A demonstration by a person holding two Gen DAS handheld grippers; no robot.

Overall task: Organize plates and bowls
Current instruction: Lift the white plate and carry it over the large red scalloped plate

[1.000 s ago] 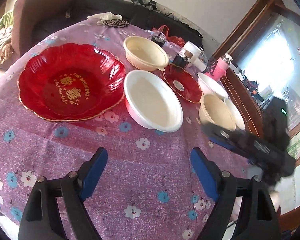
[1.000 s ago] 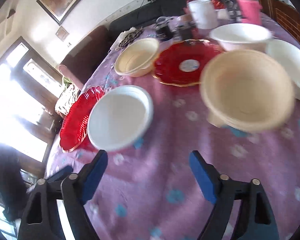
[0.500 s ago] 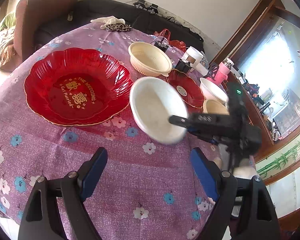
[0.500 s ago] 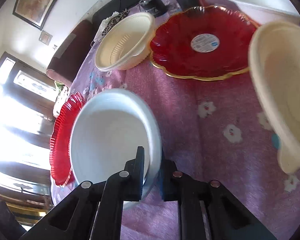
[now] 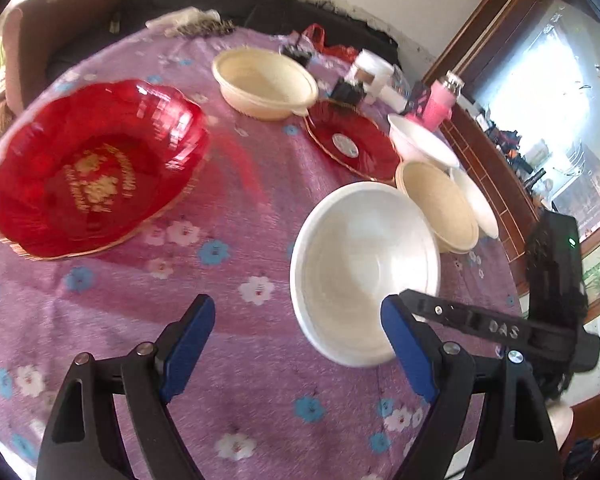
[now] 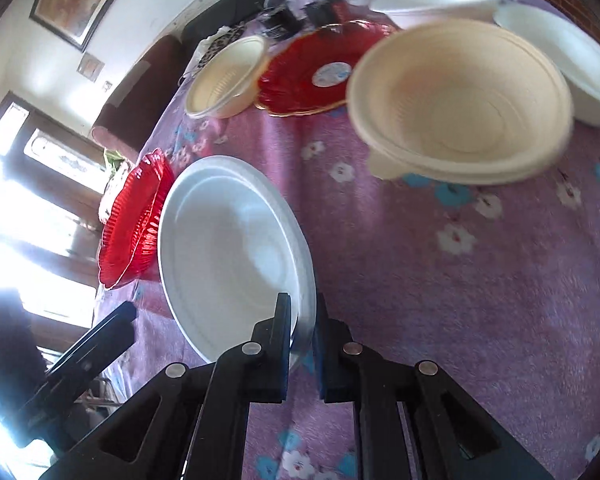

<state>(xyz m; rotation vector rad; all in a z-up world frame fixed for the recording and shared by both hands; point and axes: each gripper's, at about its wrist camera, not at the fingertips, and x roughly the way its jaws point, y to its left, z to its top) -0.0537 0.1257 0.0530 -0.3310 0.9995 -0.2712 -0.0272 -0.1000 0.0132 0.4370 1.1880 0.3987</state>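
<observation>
Large red plate (image 5: 96,168): lies flat near the left edge of the desk (image 5: 236,352); gold lettering at its centre, too blurred to read.
Left gripper (image 5: 296,352): jaws spread wide, holding nothing, hovering over the near edge of the desk.
White bowl (image 6: 228,256): lifted and tilted, its near rim pinched by the right gripper (image 6: 302,344), over the near-right part of the desk, just short of the beige bowl (image 6: 460,104).
Right gripper: jaws pressed together on the white bowl's rim; the letters "DAS" show on its arm in the left wrist view.
Far beige bowl (image 5: 266,82): stands alone toward the far edge.
Small red plate (image 5: 350,144): flat, right of centre, with a round white-and-blue sticker whose print is too small to read.
Right-edge group: the beige bowl, a white bowl behind it (image 5: 422,144) and another white bowl (image 5: 476,200) against its right side, close together.
Progress: early, by my judgement. Nothing looks stacked yet; one bowl is in transit.
Left to do: probably nest white with white, beige with beige, and pair the two red plates.
Other writing: none legible on the pink bottle (image 5: 440,100) or the white container (image 5: 370,70) at the far right edge.
</observation>
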